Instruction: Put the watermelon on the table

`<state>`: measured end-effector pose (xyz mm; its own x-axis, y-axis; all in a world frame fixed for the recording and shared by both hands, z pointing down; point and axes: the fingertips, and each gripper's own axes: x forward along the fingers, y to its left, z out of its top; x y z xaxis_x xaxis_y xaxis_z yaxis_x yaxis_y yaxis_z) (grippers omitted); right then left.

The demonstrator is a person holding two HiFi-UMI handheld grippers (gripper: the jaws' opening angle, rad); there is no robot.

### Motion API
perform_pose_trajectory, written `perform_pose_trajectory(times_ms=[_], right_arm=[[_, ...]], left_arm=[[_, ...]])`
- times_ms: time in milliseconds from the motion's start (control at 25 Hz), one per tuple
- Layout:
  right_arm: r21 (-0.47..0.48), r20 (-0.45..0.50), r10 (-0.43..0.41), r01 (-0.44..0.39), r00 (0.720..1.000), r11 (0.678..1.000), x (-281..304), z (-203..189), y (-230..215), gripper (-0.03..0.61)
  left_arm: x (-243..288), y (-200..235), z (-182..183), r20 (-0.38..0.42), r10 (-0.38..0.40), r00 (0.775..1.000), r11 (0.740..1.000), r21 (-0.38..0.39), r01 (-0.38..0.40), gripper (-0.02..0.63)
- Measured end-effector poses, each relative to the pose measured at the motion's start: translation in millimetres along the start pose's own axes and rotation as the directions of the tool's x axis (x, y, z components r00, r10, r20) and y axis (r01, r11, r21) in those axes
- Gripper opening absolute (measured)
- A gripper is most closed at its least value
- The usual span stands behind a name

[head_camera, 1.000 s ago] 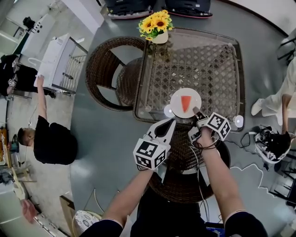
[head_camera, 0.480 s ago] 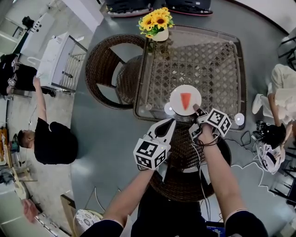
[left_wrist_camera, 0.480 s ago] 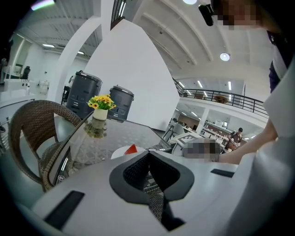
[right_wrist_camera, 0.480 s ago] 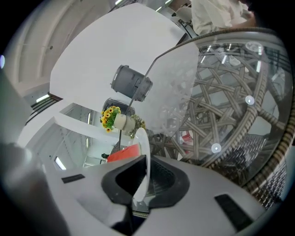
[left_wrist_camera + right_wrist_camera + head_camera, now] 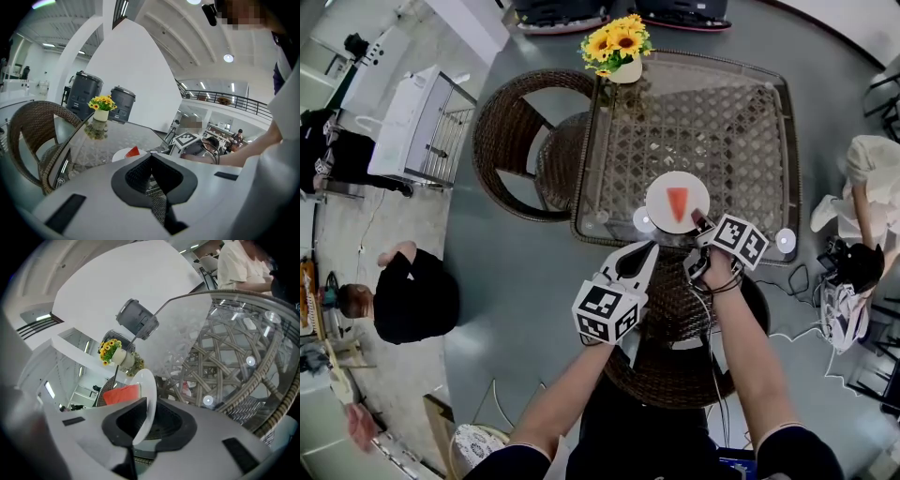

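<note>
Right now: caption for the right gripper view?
Right gripper, jaws just opening, straddles the rim of the plate holding the watermelon slice on the glass table.

Table point(image 5: 727, 122) top: glossy glass over woven wicker. Plate point(image 5: 656, 204): smooth, glossy white. Chair point(image 5: 490, 148): rough woven rattan.

Grey glossy floor point(image 5: 511, 281) under me. Glass-topped wicker table point(image 5: 722, 112) ahead, with sunflowers point(image 5: 617, 47) in a white vase at its far left corner. Round wicker chair point(image 5: 511, 141) just beside the table's left edge. White wire cart point(image 5: 422, 122) further left. White wall point(image 5: 136, 61), round ceiling lights point(image 5: 228, 58), railed balcony point(image 5: 234, 100).
</note>
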<state>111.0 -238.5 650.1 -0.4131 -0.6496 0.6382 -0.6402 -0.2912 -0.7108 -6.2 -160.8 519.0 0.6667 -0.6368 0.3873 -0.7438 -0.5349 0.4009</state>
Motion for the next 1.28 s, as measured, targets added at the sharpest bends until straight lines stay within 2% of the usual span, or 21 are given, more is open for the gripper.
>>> perform_pose_trajectory(times_ms=[240, 440, 960, 1280], right_arm=[[-0.108, -0.029, -0.063, 0.059, 0.998, 0.992, 2.5, -0.1, -1.9, 0.052], [-0.159, -0.043, -0.120, 0.112, 0.992, 0.981, 3.3, 0.6, -4.7, 0.072], [-0.243, -0.054, -0.232, 0.212, 0.971, 0.947, -3.3, 5.3, -5.5, 0.115], [-0.292, -0.066, -0.248, 0.219, 0.966, 0.931, -5.1, 6.5, -9.2, 0.115]], left_arm=[[0.0, 0.4, -1.3, -0.003, -0.004, 1.000, 1.000, -0.003, 0.004, 0.005], [0.8, 0.5, -1.0, -0.006, -0.008, 1.000, 1.000, -0.004, 0.008, 0.005], [-1.9, -1.2, 5.0, -0.005, -0.014, 1.000, 1.000, -0.008, 0.014, 0.004], [3.0, -4.0, 3.3, -0.010, -0.029, 1.000, 1.000, -0.009, 0.029, 0.005]])
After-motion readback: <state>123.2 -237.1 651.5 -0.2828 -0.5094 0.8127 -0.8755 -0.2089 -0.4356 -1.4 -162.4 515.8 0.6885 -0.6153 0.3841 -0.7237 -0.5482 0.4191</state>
